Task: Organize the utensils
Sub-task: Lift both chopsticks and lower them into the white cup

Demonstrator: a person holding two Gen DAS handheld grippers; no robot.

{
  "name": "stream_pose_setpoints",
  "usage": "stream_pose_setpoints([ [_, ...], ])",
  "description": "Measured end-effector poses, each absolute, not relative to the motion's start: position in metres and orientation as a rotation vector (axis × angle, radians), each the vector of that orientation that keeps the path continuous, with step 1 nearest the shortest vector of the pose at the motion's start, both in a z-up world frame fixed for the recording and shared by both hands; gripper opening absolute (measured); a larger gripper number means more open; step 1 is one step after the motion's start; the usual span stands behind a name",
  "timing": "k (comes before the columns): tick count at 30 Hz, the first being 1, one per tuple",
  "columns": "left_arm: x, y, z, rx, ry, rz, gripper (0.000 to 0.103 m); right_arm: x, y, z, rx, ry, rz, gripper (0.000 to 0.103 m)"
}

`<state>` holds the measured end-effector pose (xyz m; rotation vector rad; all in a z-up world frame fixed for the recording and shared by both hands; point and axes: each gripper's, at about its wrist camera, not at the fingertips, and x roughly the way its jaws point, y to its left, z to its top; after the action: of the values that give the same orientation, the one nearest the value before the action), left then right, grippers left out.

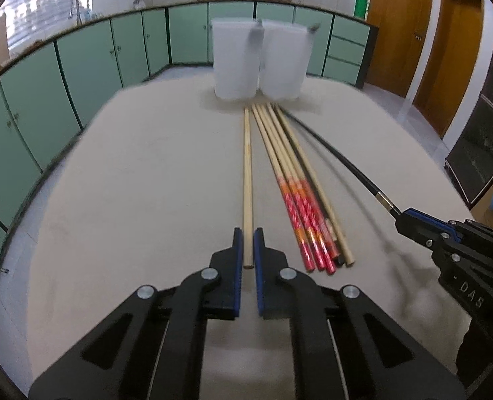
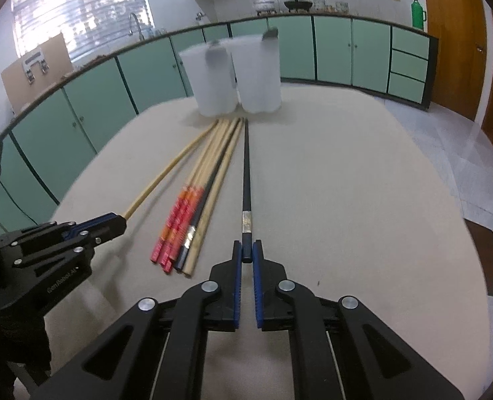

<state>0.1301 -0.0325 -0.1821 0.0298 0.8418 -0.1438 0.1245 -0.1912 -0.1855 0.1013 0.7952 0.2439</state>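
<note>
My left gripper is shut on a plain wooden chopstick near its butt end; it also shows in the right wrist view. My right gripper is shut on a black chopstick with a silver band, seen curving at the right of the left wrist view. Between them a bundle of chopsticks lies on the table, some with red patterned ends, one black, one plain. Two white translucent cups stand at the far end, each with a utensil inside.
The beige table has its edge close on the left. Green cabinets run behind it. Wooden doors are at the right. A dark chair back sits beside the table's right edge.
</note>
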Motion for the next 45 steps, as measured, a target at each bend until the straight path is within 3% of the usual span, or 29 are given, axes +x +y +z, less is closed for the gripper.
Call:
stream_pose_setpoints([
  [14, 0.125, -0.017, -0.076, 0.023, 0.61, -0.169, 0.006, 0.134, -0.216, -0.084, 0.101, 0.609, 0.269, 0.006],
  [29, 0.166, -0.016, -0.009, -0.025, 0.506, -0.259, 0.006, 0.185, -0.212, 0.0, 0.064, 0.543, 0.365, 0.006],
  [45, 0.227, -0.037, 0.091, 0.008, 0.25, -0.242, 0.006, 0.261, -0.219, 0.108, 0.072, 0.282, 0.328, 0.006],
])
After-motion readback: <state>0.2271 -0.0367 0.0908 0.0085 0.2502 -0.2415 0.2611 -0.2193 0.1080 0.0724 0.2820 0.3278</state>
